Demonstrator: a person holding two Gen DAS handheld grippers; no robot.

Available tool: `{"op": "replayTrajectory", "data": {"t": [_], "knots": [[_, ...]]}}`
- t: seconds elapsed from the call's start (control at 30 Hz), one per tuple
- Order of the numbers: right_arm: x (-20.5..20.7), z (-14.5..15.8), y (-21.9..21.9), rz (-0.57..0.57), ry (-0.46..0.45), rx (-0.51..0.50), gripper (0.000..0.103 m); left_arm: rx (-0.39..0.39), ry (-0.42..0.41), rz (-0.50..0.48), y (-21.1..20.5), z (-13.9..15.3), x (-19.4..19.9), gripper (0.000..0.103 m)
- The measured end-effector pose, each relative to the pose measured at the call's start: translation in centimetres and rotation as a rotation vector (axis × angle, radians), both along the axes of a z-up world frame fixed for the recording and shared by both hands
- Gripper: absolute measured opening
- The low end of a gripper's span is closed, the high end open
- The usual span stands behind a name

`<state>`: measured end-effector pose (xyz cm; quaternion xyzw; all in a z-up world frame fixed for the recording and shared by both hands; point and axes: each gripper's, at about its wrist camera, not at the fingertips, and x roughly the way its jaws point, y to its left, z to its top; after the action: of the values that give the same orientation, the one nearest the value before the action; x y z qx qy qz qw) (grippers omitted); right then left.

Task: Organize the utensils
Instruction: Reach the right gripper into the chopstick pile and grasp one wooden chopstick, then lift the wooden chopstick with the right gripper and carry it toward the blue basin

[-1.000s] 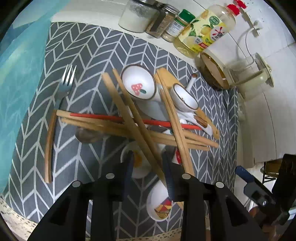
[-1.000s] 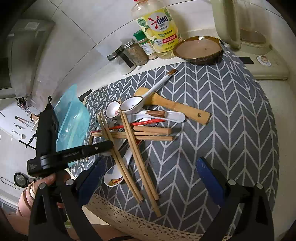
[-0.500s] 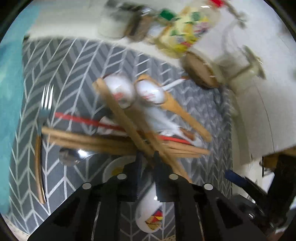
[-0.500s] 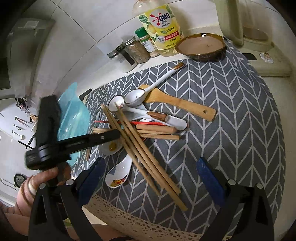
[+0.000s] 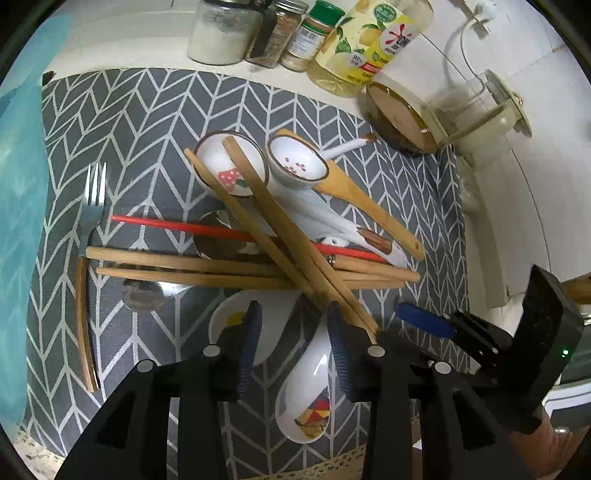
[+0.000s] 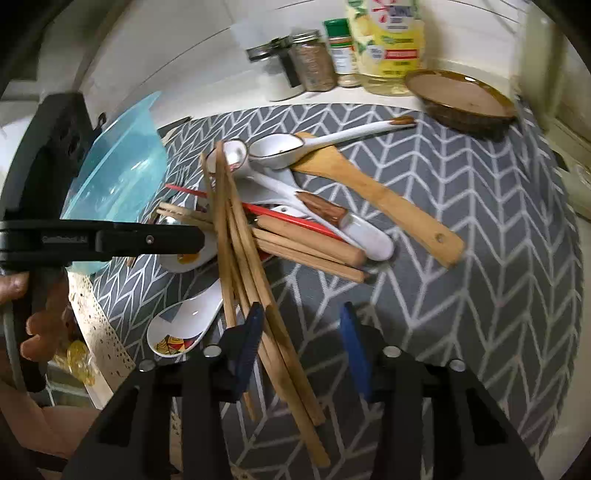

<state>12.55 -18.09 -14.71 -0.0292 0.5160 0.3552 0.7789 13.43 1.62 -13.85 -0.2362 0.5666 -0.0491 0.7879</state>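
Observation:
A heap of utensils lies on a grey chevron mat (image 5: 147, 107): wooden chopsticks (image 5: 258, 199), a red chopstick (image 5: 166, 224), white ceramic spoons (image 5: 229, 166), a wooden spatula (image 5: 354, 195) and a fork (image 5: 92, 199). My left gripper (image 5: 293, 314) is open above the near ends of the chopsticks; they pass just beside its right finger. My right gripper (image 6: 301, 314) is open around the near ends of the same chopsticks (image 6: 251, 266). The left gripper's finger (image 6: 147, 240) shows at the left in the right wrist view.
A translucent blue tub (image 6: 118, 166) stands left of the mat. Spice jars (image 5: 221, 33), an oil bottle (image 5: 365, 44), a brown dish (image 5: 399, 118) and a cream appliance (image 5: 495, 110) line the back. A patterned spoon (image 5: 306, 398) lies near the mat's lace edge.
The left gripper shut on the chopsticks, swung their near ends to the right, then opened and let go. The right gripper has narrowed and moved in over those ends.

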Motion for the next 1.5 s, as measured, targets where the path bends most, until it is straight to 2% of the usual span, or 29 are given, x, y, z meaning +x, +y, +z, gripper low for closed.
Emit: {"op": "replayTrajectory", "data": {"t": [0.23,0.4,0.43,0.47,0.53,0.7,0.73,0.77,0.8,0.87,0.97,1.1,1.3,1.4,1.5], "knots": [[-0.6,-0.1,1.3,0.020,-0.026,0.000,0.040,0.007,0.021,0.019,0.1,-0.2,-0.2,0.043],[-1.7,-0.2,1.3,-0.008,-0.046,-0.002,0.035,0.003,0.031,0.013,-0.3,-0.4,0.0,0.046],[-1.7,-0.3,1.3,-0.014,-0.051,-0.022,0.032,0.008,0.036,0.008,-0.4,-0.5,0.1,0.046],[-1.6,-0.6,1.3,-0.016,-0.050,-0.058,0.025,0.008,0.040,0.005,-0.5,-0.6,0.2,0.046],[-1.1,-0.7,0.5,-0.049,-0.061,-0.061,0.017,0.003,0.047,0.008,-0.5,-0.7,0.2,0.046],[-0.1,-0.9,-2.1,-0.195,-0.006,0.000,0.014,-0.034,0.039,0.029,-0.4,-1.1,0.6,0.045],[0.2,-1.1,-3.0,-0.239,0.026,0.026,0.013,-0.041,0.033,0.035,-0.4,-1.1,0.7,0.043],[0.6,-1.2,-4.1,-0.280,0.064,0.058,0.009,-0.050,0.016,0.039,-0.5,-0.9,0.9,0.035],[0.8,-1.3,-5.0,-0.312,0.094,0.088,0.008,-0.065,-0.004,0.028,-0.8,-0.6,1.2,0.031],[1.0,-1.3,-6.4,-0.356,0.119,0.126,0.008,-0.079,-0.032,0.003,-1.4,0.1,1.7,0.030],[1.0,-1.5,-7.2,-0.387,0.110,0.110,0.008,-0.054,-0.067,-0.041,-2.3,0.7,2.6,0.029],[0.7,-1.8,-7.5,-0.401,0.129,0.117,0.008,-0.058,-0.027,-0.050,-2.6,-0.4,3.5,0.027],[0.6,-2.0,-7.7,-0.400,0.125,0.127,0.008,-0.079,0.001,-0.022,-1.6,-0.7,2.0,0.027],[0.5,-1.9,-7.4,-0.381,0.100,0.109,0.008,-0.087,0.024,-0.028,-1.9,-1.6,1.9,0.014],[0.9,-1.7,-7.3,-0.389,0.105,0.120,0.008,-0.113,0.027,-0.007,-2.0,-1.5,1.8,0.011]]}}
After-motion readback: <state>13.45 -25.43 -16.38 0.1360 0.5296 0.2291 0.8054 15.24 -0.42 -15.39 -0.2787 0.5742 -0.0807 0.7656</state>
